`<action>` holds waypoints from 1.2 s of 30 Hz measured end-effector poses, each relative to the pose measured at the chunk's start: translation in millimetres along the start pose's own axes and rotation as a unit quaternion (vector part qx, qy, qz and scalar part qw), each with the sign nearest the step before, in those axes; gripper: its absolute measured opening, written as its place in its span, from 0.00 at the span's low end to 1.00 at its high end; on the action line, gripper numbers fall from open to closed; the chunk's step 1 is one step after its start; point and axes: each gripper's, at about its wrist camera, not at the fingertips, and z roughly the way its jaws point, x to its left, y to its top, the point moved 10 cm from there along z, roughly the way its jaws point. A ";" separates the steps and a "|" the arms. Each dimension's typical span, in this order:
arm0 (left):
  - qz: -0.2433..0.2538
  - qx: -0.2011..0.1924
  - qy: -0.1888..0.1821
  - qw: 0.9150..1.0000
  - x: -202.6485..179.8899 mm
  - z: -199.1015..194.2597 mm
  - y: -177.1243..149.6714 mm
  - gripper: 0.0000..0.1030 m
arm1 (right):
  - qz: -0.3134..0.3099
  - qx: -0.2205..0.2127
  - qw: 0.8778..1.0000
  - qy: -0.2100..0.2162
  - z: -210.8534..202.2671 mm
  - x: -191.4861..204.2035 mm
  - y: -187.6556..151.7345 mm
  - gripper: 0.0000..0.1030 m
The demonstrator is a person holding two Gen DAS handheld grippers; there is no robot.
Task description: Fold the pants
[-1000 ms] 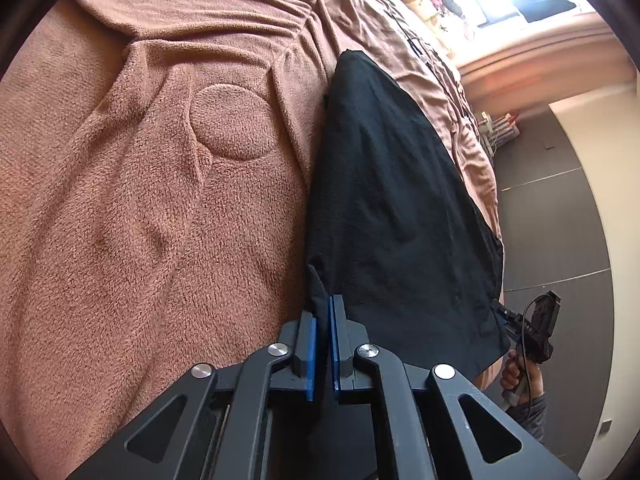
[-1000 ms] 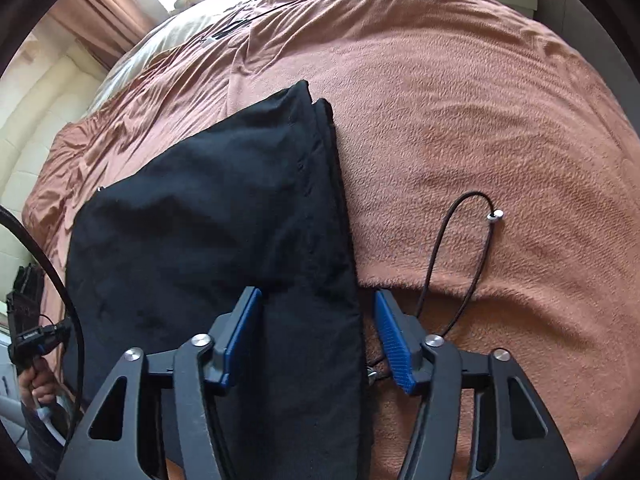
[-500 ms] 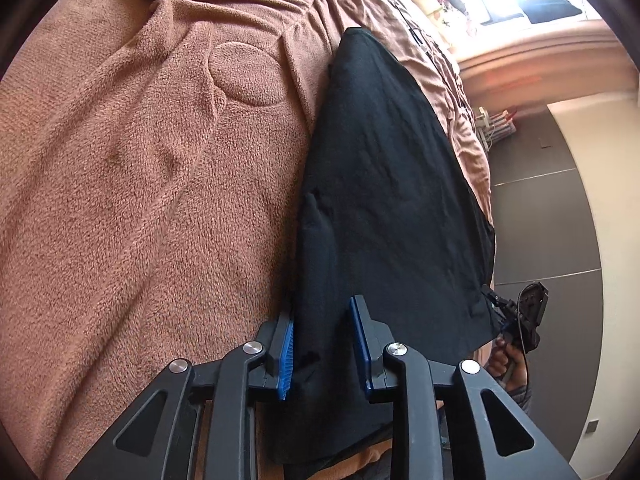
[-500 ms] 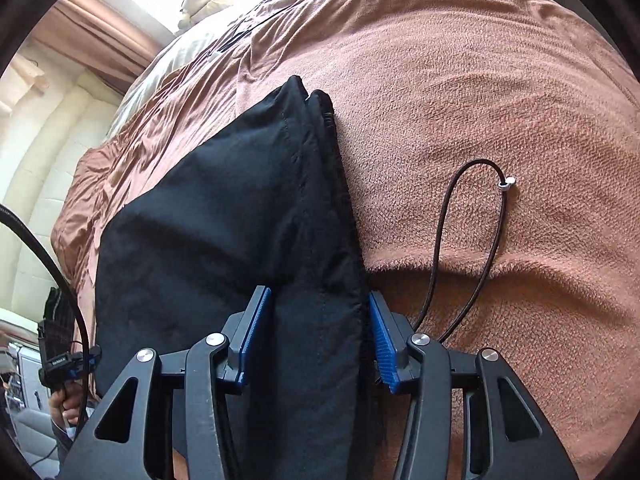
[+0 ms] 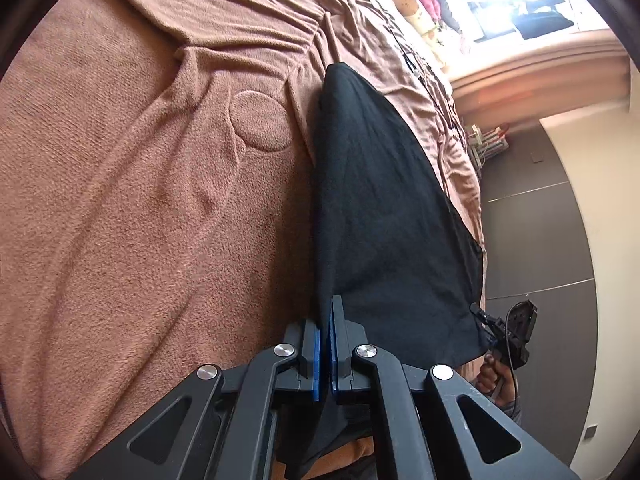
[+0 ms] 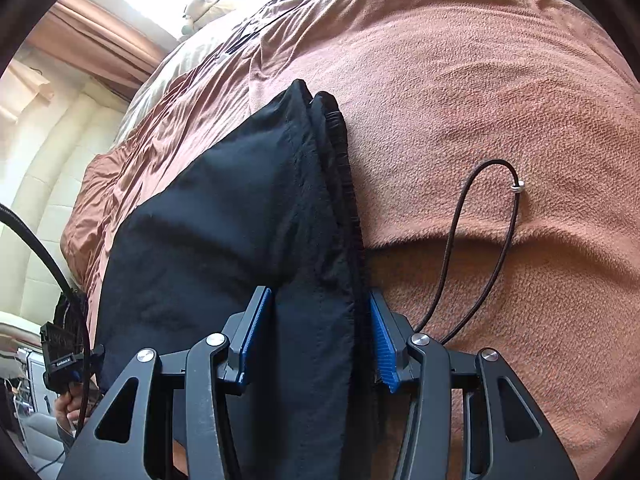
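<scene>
Black pants (image 5: 380, 220) lie folded lengthwise on a brown blanket. In the left wrist view my left gripper (image 5: 326, 320) is shut on the near corner of the pants' left edge, a thin layer of cloth pinched between the blue pads. In the right wrist view my right gripper (image 6: 320, 336) straddles the thick waistband end of the pants (image 6: 240, 208). Both pads press against the bunched fabric that fills the gap. A dark drawstring (image 6: 452, 240) with a metal tip (image 6: 518, 189) loops out onto the blanket to the right.
The brown blanket (image 5: 160, 200) covers a wide bed and has creases and a round dent (image 5: 262, 120). The bed edge and dark floor (image 5: 532, 220) are to the right in the left wrist view. Soft toys (image 6: 200, 4) sit by the bright window.
The left gripper opened, took the pants edge between its pads and shut on it again, rising a little. The right gripper narrowed from straddling the waistband to pressing on it.
</scene>
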 end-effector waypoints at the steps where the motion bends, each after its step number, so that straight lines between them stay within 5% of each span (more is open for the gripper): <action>1: -0.001 -0.003 0.000 1.000 1.8 -4.3 2.8 0.03 | -0.001 0.001 1.000 0.001 0.3 2.8 -2.4 0.44; 36: -0.032 -0.070 0.032 0.997 100.0 -118.8 43.9 0.03 | -0.052 0.037 0.998 0.022 79.1 142.6 -65.2 0.44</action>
